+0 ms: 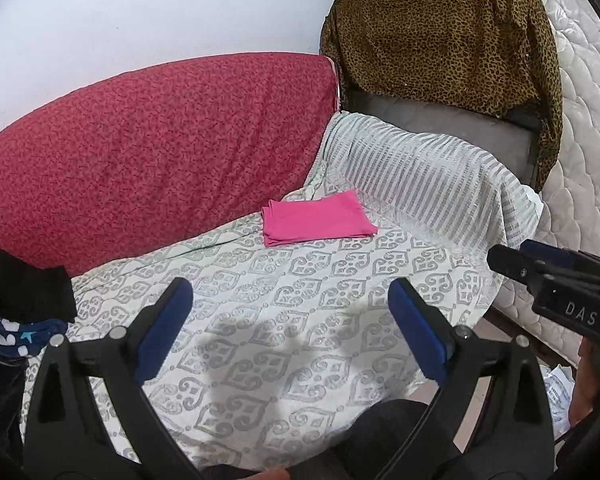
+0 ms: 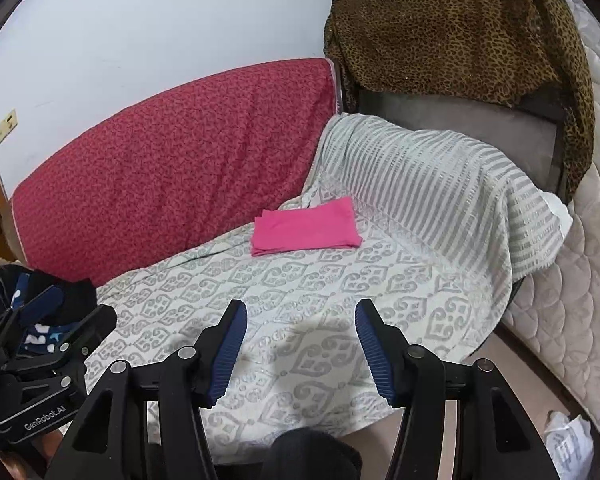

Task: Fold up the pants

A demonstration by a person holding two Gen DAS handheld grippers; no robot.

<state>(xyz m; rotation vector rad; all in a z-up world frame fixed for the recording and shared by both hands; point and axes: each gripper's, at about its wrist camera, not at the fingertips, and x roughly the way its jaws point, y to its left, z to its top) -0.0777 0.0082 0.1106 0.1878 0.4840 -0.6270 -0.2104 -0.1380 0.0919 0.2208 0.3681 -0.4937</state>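
Folded pink pants (image 1: pixel 318 218) are seen lying far back on the patterned bedspread (image 1: pixel 300 320). Both the left gripper (image 1: pixel 292 320) and right gripper (image 2: pixel 300 344) are held apart and empty above the near bedspread. A pile of dark clothes (image 1: pixel 24 300) is seen at the left.

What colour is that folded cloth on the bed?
Bright pink: the folded cloth shows best in the left wrist view.

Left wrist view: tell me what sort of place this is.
Probably a bedroom or spare room at home. A bed under a patterned grey-and-white cover holds folded pink pants, a quilted mattress leans upright at the right, and a pile of dark clothes waits at the left.
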